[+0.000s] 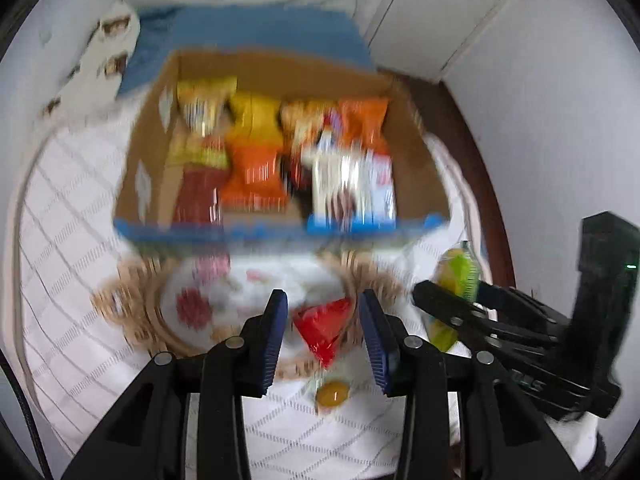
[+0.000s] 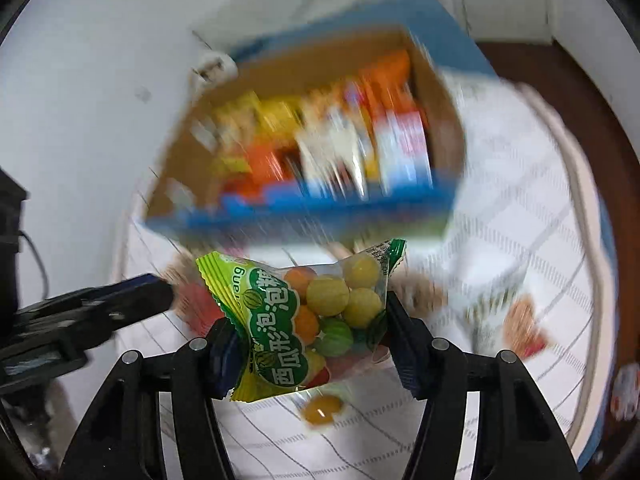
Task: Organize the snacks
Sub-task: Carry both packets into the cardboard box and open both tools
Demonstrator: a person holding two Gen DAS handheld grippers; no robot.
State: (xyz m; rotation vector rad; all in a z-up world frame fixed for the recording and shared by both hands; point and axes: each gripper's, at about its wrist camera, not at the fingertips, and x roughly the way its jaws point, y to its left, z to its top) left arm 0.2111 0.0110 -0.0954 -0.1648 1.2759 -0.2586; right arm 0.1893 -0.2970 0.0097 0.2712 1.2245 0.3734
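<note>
My left gripper [image 1: 322,300] is shut on a small red packet [image 1: 323,330], which hangs point-down between the blue pads above the table. A green and clear bag of coloured gum balls [image 2: 296,320] sits sideways in my right gripper [image 2: 306,316], which is shut on it. That bag [image 1: 458,276] and the right gripper [image 1: 452,308] also appear at the right of the left wrist view. Ahead stands an open cardboard box [image 1: 420,152] with a blue front edge [image 2: 304,216], filled with rows of snack packets [image 1: 256,168]. A round yellow candy [image 1: 333,394] lies on the white cloth under both grippers.
A woven tray [image 1: 136,320] with a few loose sweets lies on the white quilted cloth [image 1: 80,240] just before the box. A white power strip [image 1: 100,76] lies along the wall at the far left. The table's dark rim [image 2: 600,140] curves round on the right.
</note>
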